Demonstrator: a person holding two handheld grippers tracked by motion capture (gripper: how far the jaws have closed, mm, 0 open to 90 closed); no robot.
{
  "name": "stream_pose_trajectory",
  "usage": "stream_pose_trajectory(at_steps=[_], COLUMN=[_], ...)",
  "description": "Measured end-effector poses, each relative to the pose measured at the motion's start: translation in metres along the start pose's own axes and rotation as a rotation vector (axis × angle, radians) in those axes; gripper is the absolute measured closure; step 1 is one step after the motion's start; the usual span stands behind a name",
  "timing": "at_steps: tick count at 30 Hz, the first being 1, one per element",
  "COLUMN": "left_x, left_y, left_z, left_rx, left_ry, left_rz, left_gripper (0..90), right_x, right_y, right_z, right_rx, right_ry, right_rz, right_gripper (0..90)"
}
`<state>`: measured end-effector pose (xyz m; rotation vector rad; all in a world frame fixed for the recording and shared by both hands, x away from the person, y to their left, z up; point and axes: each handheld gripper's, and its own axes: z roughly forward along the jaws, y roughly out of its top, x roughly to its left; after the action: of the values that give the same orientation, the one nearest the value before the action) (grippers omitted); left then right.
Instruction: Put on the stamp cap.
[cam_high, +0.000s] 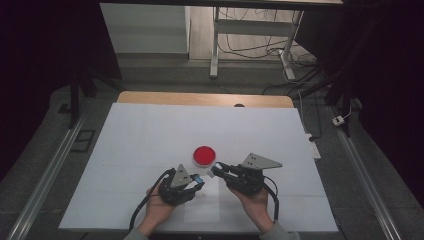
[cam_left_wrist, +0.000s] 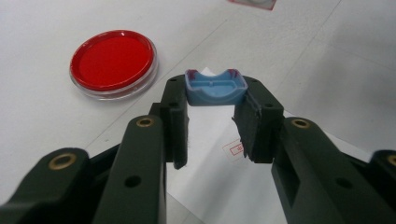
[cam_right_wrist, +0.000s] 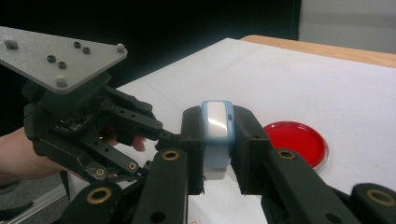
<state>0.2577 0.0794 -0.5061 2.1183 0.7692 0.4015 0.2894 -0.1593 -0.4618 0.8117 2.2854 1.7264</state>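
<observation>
Left gripper view looks along the left gripper (cam_left_wrist: 212, 100), whose jaws are clamped on a small blue cap (cam_left_wrist: 215, 87) pinched between their tips, its hollow side facing the camera. Under the jaws lies a white sheet (cam_left_wrist: 219, 177) with a small red mark, flat on the table (cam_left_wrist: 299, 60). Up and to the left of the cap, a round red dish (cam_left_wrist: 113, 62) with a clear rim rests on the table, apart from the jaws.

Right gripper view looks along the right gripper (cam_right_wrist: 215, 135), whose jaws are clamped on a pale blue stamp (cam_right_wrist: 217, 137) held upright, a glossy white panel on its top face. The left gripper (cam_right_wrist: 154, 133) stands just beside it on the left, its tips reaching almost to the right gripper's near jaw; whether they touch I cannot tell. The person's left hand (cam_right_wrist: 18, 154) grips that tool from behind. The red dish (cam_right_wrist: 294, 142) lies on the table to the right of the stamp, near but apart.

High view shows both tools low over the near middle of the table (cam_high: 150, 135), the left gripper (cam_high: 198, 178) and right gripper (cam_high: 216, 170) pointing at each other with tips nearly meeting, and the dish (cam_high: 204, 155) just beyond them.
</observation>
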Motion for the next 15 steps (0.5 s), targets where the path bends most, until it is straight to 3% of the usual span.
stream_pose_trajectory(at_steps=[15], left_x=[-0.004], left_y=[0.000], left_z=[0.002], left_rx=[-0.001], left_ry=[0.000], left_rz=[0.010], left_gripper=[64.9], right_x=[0.013], right_y=[-0.006], right_z=[0.016], right_rx=[0.031], right_ry=[0.020], right_rz=[0.004], right_gripper=[75.3])
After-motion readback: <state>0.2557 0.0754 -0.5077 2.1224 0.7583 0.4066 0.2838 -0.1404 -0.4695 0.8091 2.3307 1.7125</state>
